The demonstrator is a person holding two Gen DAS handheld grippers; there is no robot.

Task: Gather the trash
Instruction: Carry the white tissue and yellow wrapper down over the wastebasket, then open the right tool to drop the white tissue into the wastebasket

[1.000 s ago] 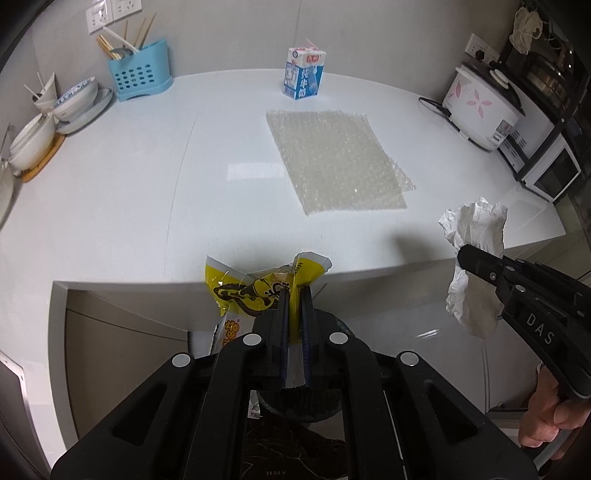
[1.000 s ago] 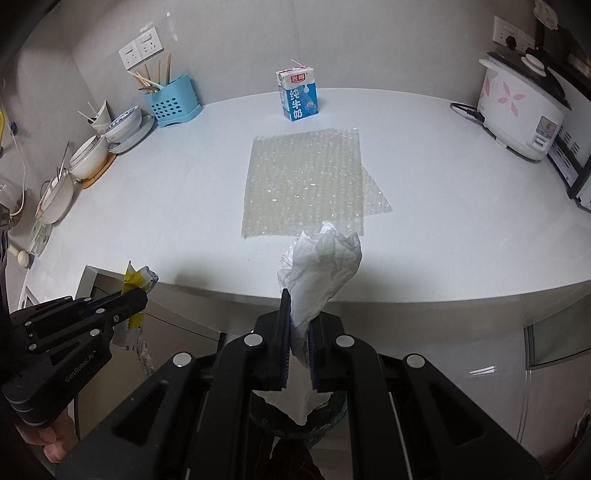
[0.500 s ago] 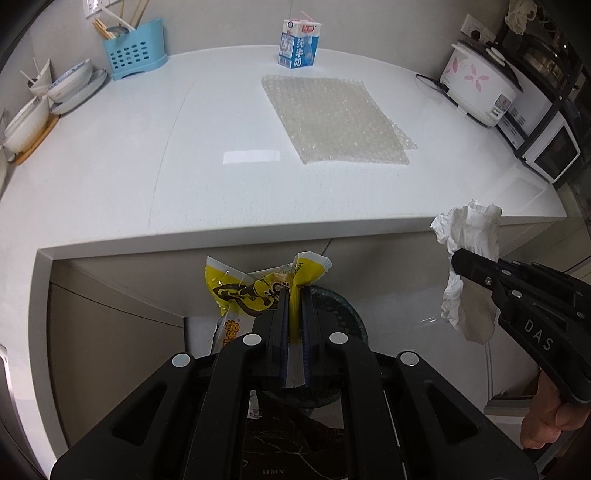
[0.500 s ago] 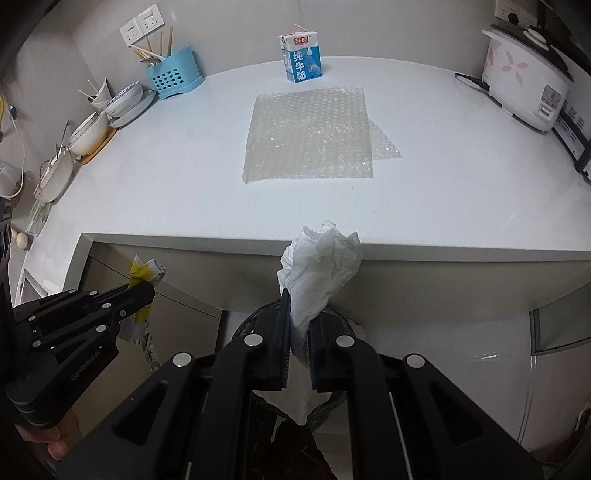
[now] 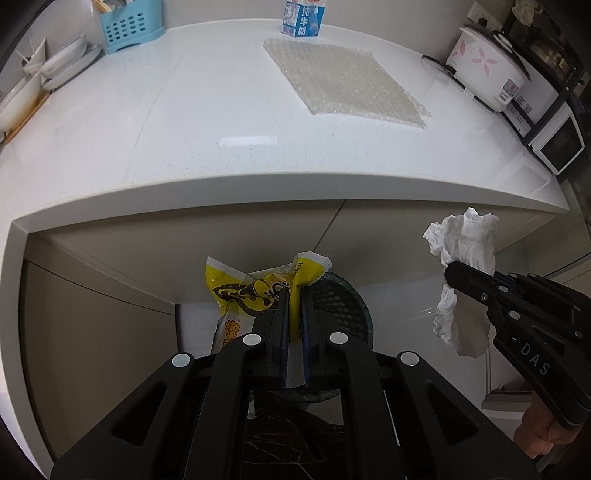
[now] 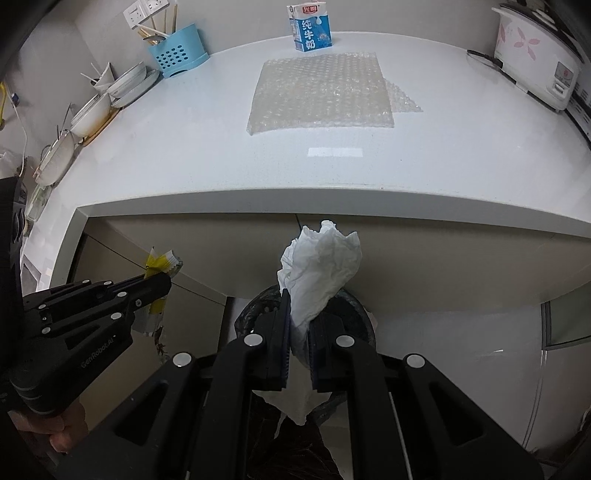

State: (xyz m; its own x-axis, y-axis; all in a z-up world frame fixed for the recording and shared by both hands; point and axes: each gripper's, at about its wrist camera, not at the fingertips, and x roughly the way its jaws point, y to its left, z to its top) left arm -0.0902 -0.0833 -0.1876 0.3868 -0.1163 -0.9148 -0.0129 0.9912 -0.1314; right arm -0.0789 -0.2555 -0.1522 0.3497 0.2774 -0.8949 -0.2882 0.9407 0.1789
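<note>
Layout w.r.t. worktop (image 6: pixel 184 155): bubble wrap (image 6: pixel 321 94) on centre; milk carton (image 6: pixel 309 27) behind wrap; utensil holder (image 6: pixel 177 55) rear left; rice cooker (image 6: pixel 535 51) rear right; bin (image 6: pixel 347 314) below front edge.

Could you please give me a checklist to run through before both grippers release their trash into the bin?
1. Left gripper shut on the yellow printed snack wrapper: ok.
2. Right gripper shut on the crumpled white paper tissue: ok.
3. Black mesh waste bin below the tissue: ok.
4. Wrapper over the bin opening: cannot tell.
5. Both grippers off the white countertop: ok.
6. Grippers apart from each other: ok.
</note>
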